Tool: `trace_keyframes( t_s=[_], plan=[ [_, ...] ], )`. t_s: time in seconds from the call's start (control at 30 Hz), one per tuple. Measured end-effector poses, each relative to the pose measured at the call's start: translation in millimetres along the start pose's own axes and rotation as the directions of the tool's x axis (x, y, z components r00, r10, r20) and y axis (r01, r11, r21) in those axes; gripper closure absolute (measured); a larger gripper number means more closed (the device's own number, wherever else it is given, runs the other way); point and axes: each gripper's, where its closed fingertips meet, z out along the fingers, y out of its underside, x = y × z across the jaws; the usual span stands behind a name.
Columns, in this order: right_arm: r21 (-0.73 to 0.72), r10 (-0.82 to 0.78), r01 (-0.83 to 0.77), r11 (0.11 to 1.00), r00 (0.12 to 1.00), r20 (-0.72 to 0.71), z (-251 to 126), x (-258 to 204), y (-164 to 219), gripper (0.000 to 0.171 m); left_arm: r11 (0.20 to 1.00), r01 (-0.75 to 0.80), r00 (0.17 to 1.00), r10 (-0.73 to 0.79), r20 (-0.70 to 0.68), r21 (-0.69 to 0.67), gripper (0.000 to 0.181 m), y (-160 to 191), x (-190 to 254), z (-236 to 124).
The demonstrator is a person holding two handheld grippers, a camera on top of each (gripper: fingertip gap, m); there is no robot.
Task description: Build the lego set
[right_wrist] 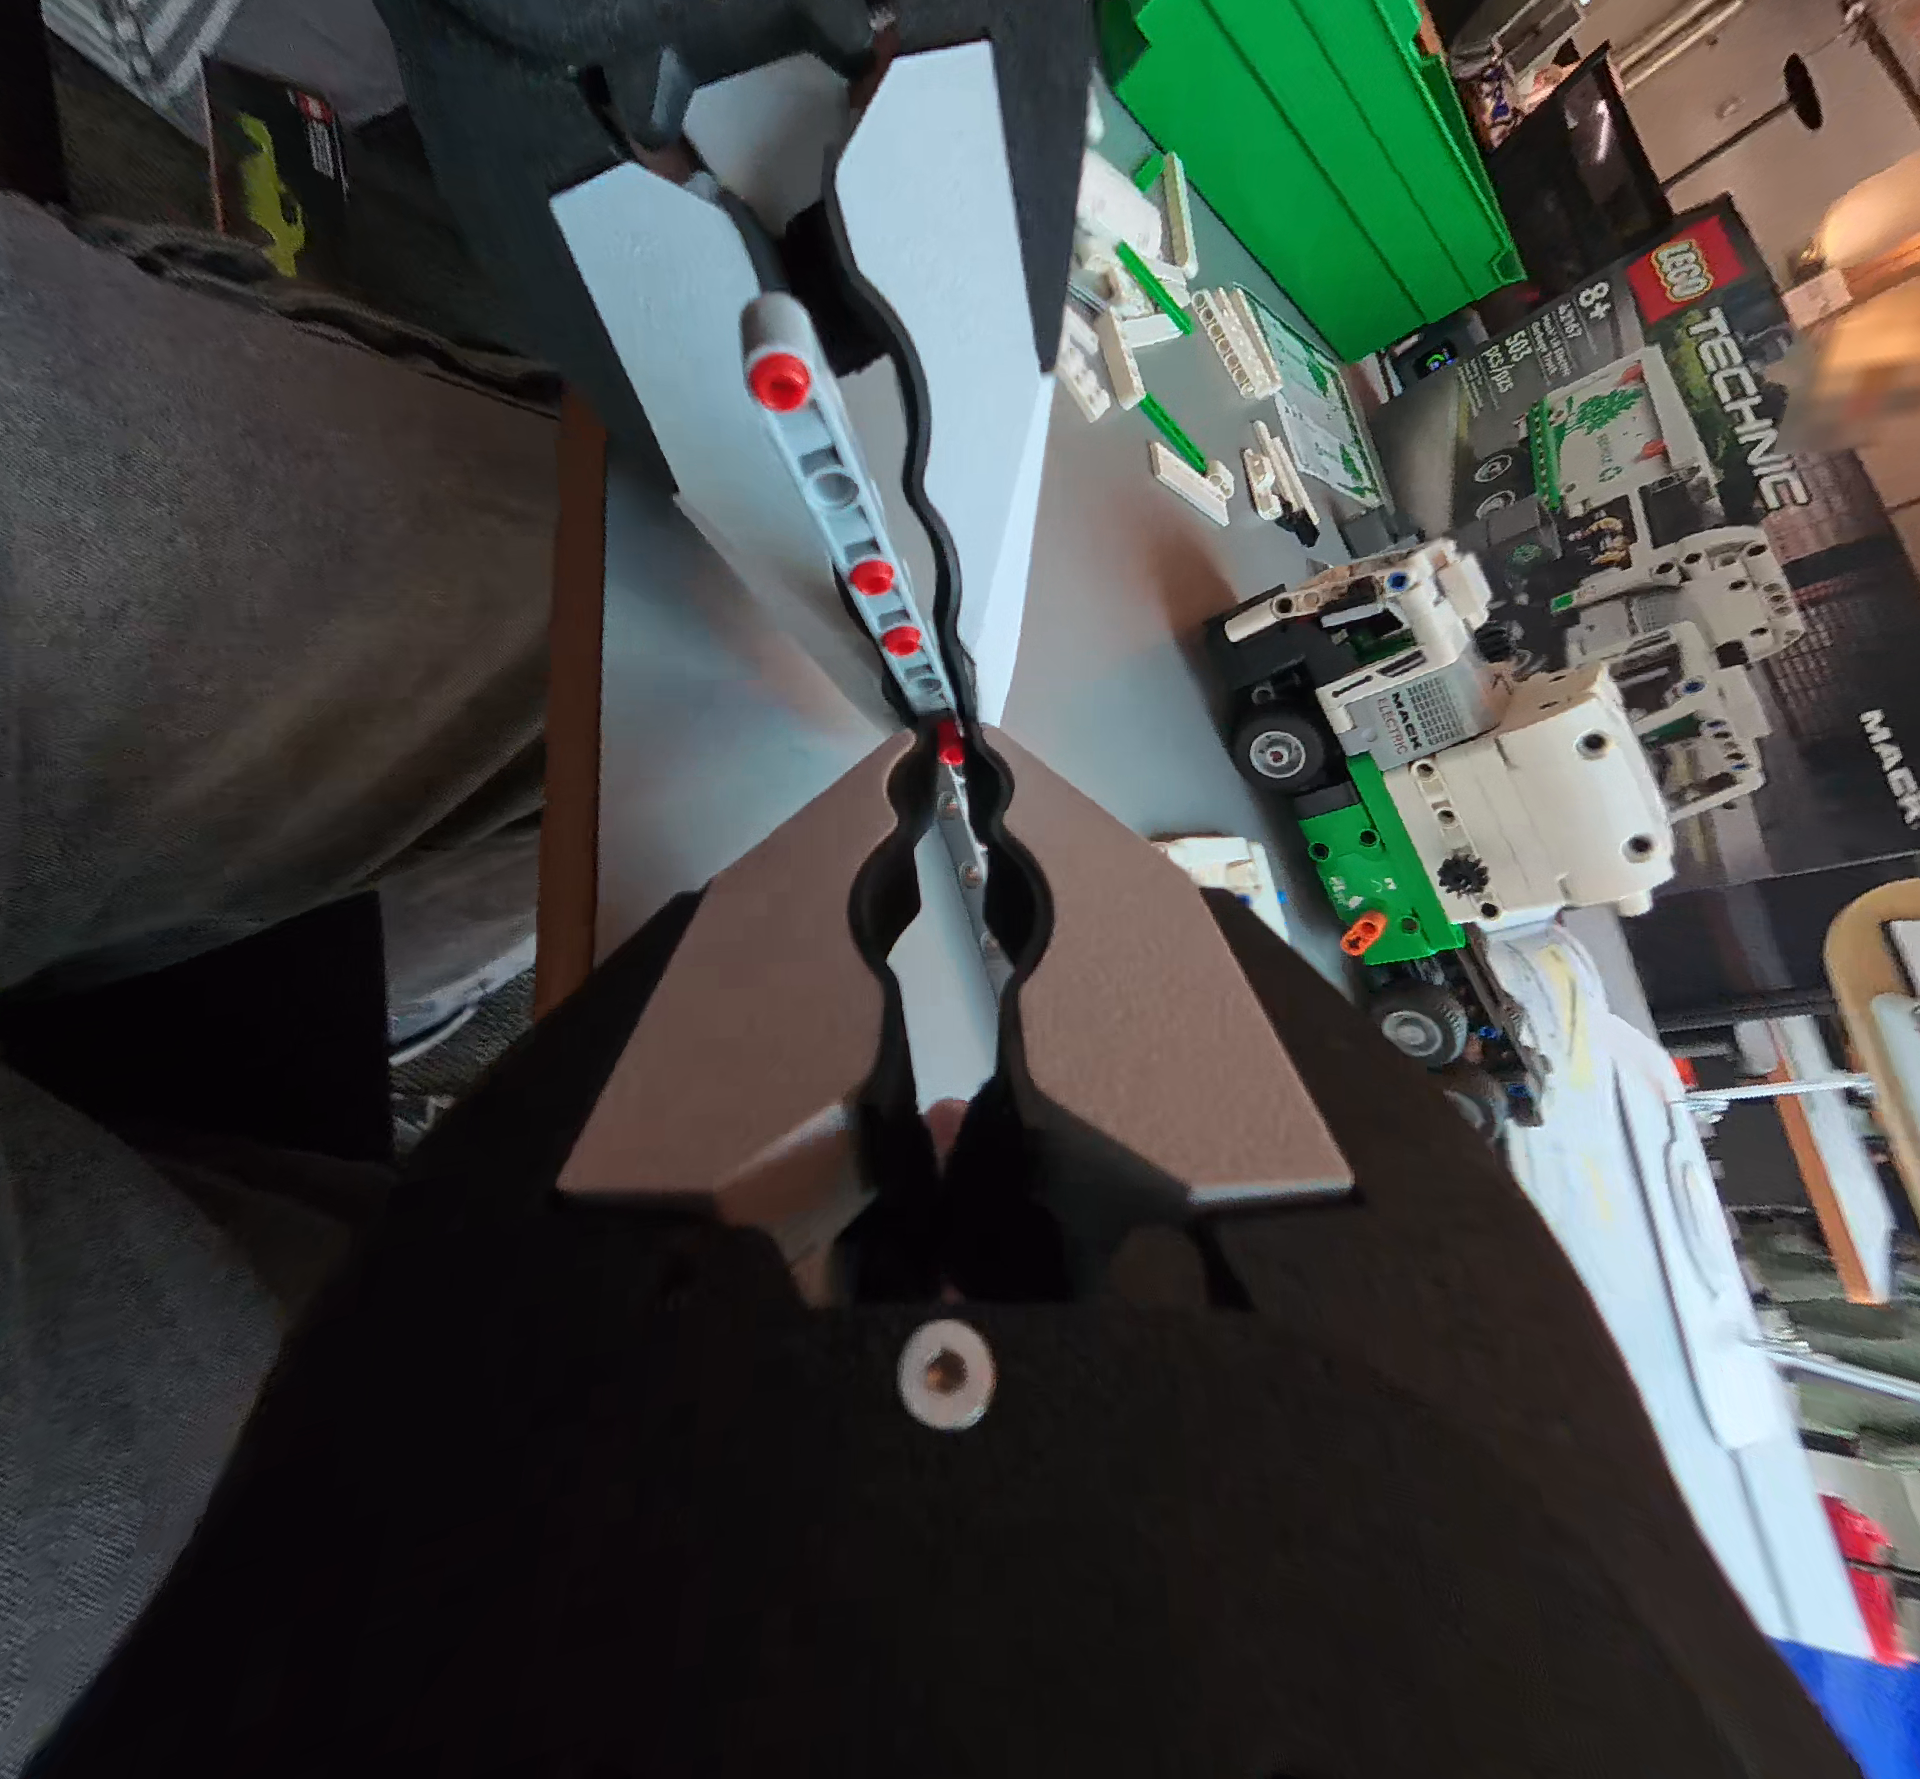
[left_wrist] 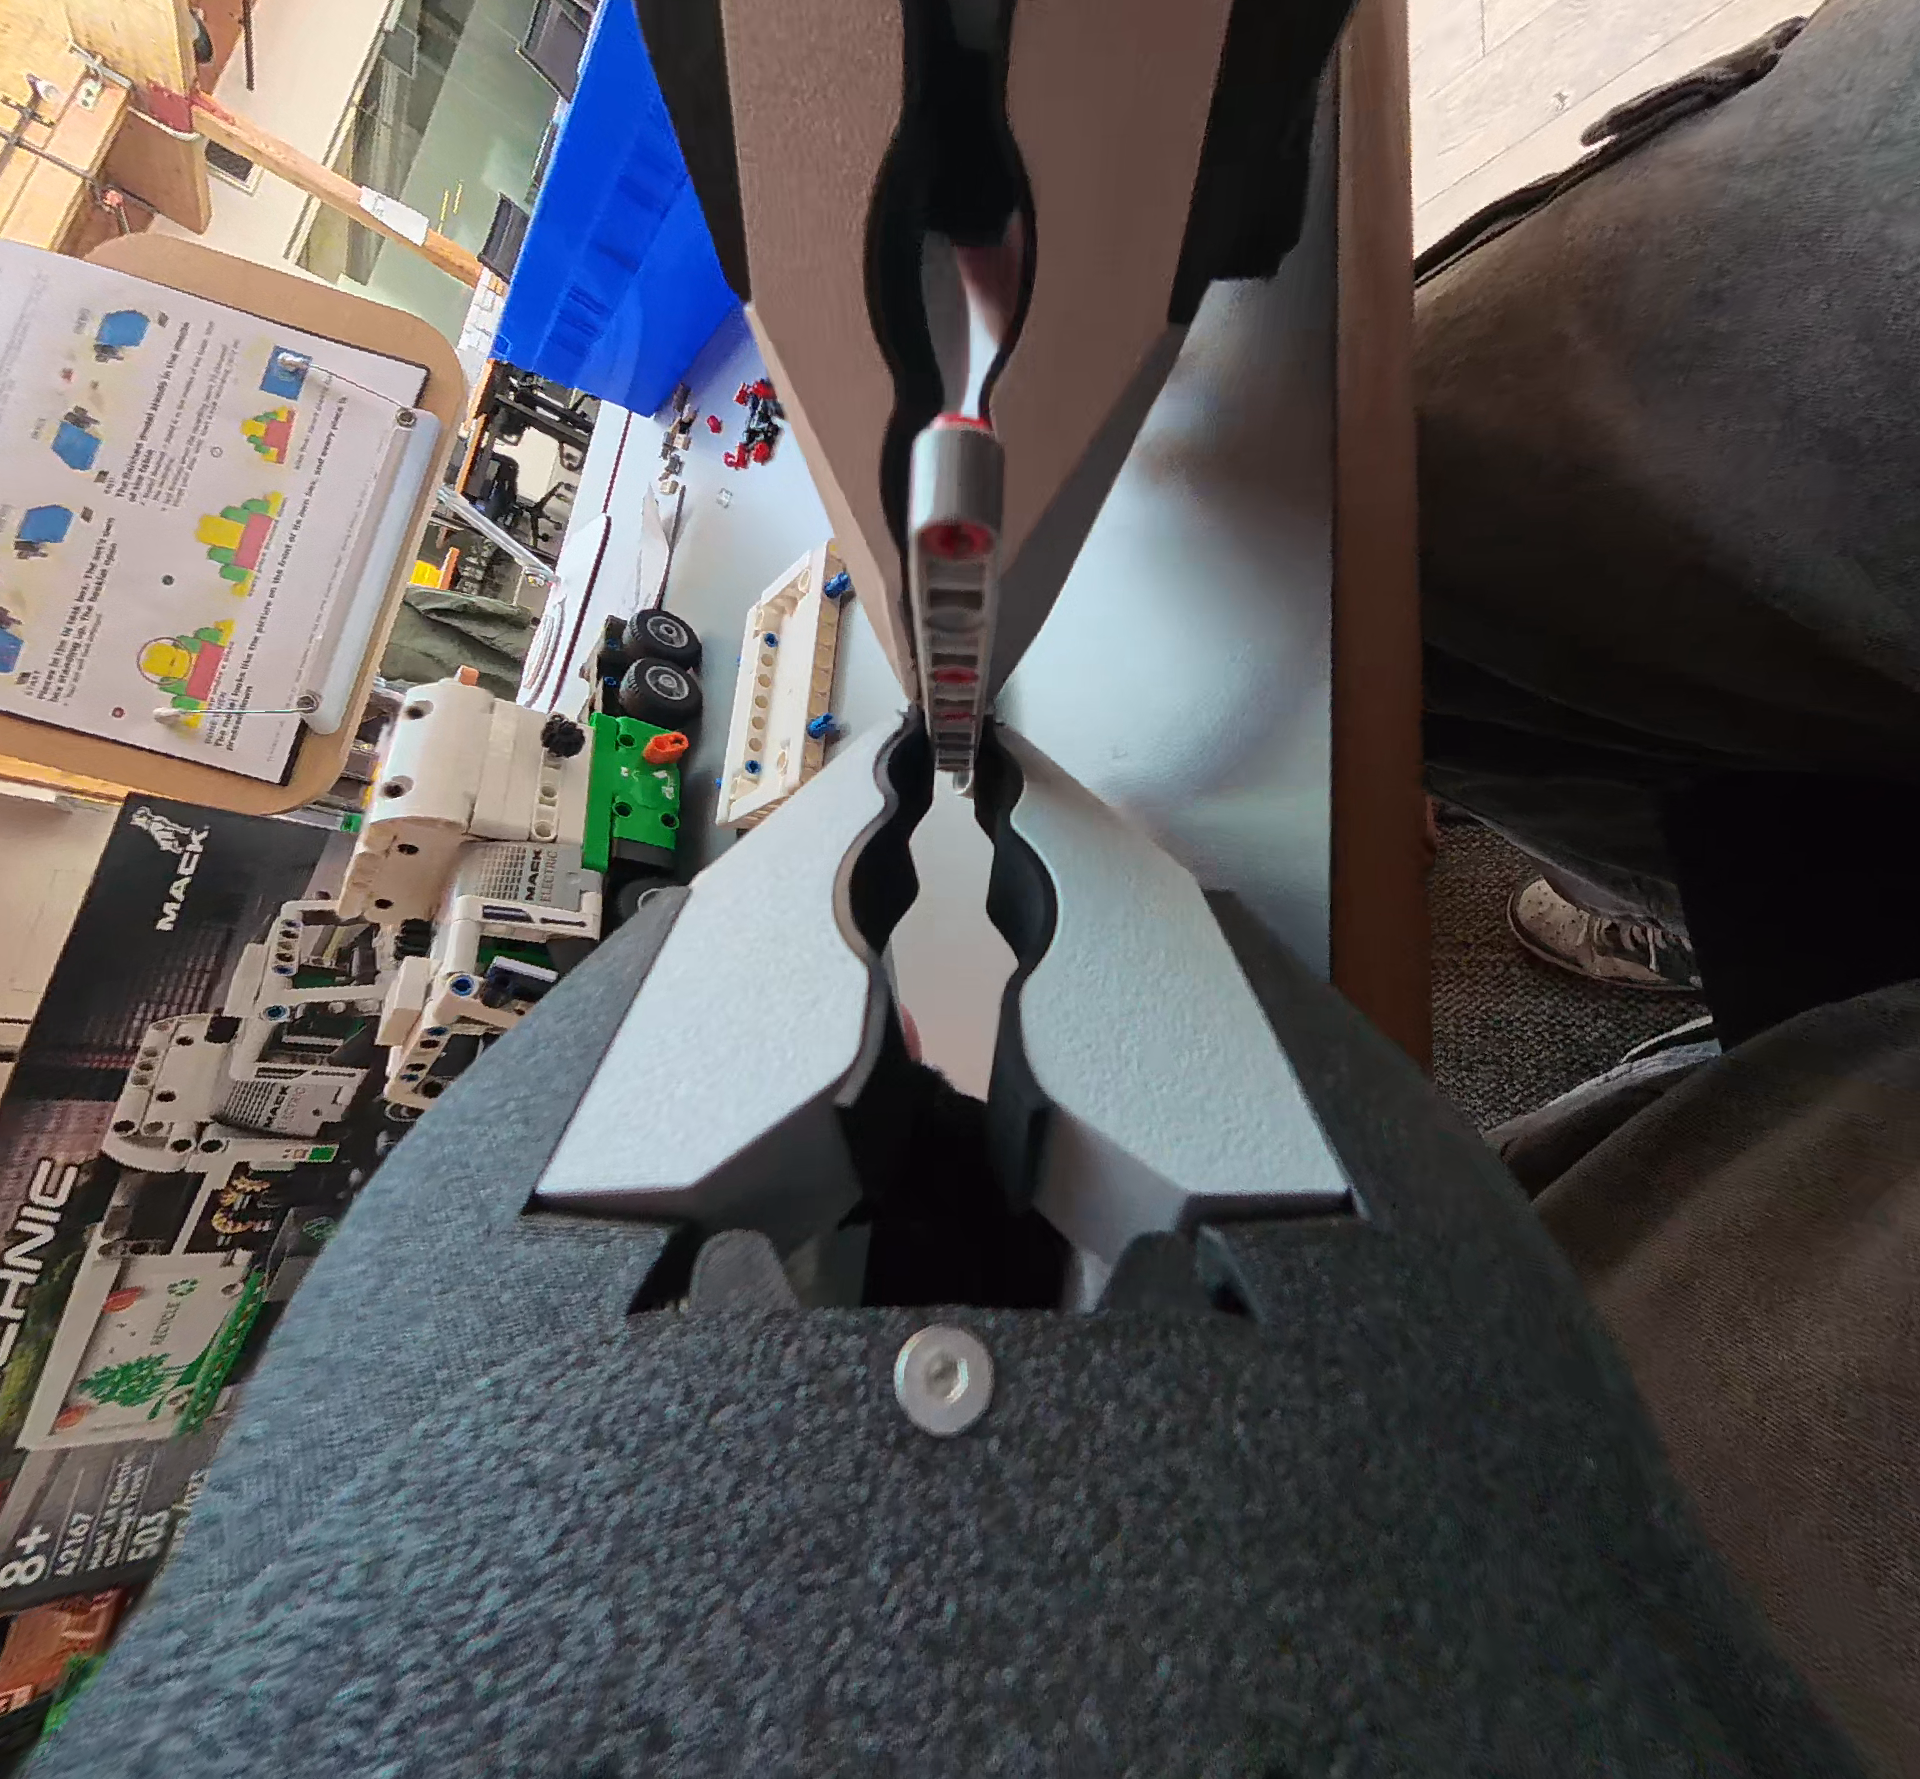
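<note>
A long grey beam (left_wrist: 954, 493) with several red pins is pinched where the tips of both grippers meet, above the white table near its front edge. My left gripper (left_wrist: 951, 750), with pale fingers, is shut on the beam's end. My right gripper (right_wrist: 945, 755), with brown fingers, faces it tip to tip and is also shut on the beam (right_wrist: 831, 482). In the right wrist view the beam slants up along the left gripper's fingers (right_wrist: 644, 295), and part of it shows between my right fingers. The partly built white and green truck (left_wrist: 520, 794) (right_wrist: 1455, 773) stands on the table to the side.
A white frame part (left_wrist: 790, 690) lies beside the truck. Loose white and green pieces (right_wrist: 1195, 358) lie near a green bin (right_wrist: 1299, 88). A blue bin (left_wrist: 613, 223), the set's box (left_wrist: 156, 1106) and an instruction sheet (left_wrist: 187, 503) are around. A person's legs (left_wrist: 1662, 482) are beyond the table's wooden edge (left_wrist: 1371, 482).
</note>
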Motion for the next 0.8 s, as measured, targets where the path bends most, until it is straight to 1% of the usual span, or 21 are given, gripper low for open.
trace_keyframes(
  t_s=[0.13, 0.27, 0.33, 0.47, 0.7, 0.8],
  plan=[
    [0.058, 0.144, -0.146, 0.988, 0.989, 0.031, -5.4, 4.0, -7.1, 0.167, 0.999, 0.038, 0.999, -0.039, 0.013, 0.038, 0.175, -4.5, -5.5, -3.1],
    [0.051, 0.215, -0.218, 0.975, 0.975, 0.063, -5.2, 2.9, -7.2, 0.162, 0.997, 0.048, 0.998, -0.050, 0.028, 0.058, 0.175, -6.8, -8.5, -5.4],
    [0.064, 0.203, -0.206, 0.976, 0.978, 0.055, -5.6, 3.2, -6.9, 0.167, 0.997, 0.047, 0.998, -0.049, 0.028, 0.067, 0.175, -8.1, -8.4, -6.5],
    [0.067, 0.207, -0.211, 0.975, 0.976, 0.067, -4.7, 2.5, -6.0, 0.167, 0.997, 0.047, 0.998, -0.049, 0.025, 0.064, 0.175, -7.7, -8.0, -6.0],
    [0.016, 0.175, -0.177, 0.984, 0.978, 0.110, -2.1, -4.7, 2.5, 0.167, 1.000, 0.001, 1.000, -0.001, -0.007, 0.016, 0.175, -2.3, 0.8, -0.2],
    [0.005, 0.126, -0.128, 0.992, 0.985, 0.119, -3.8, -5.3, 3.8, 0.168, 1.000, 0.005, 1.000, -0.004, -0.022, 0.020, 0.175, -2.0, 1.9, -0.5]
  ],
)
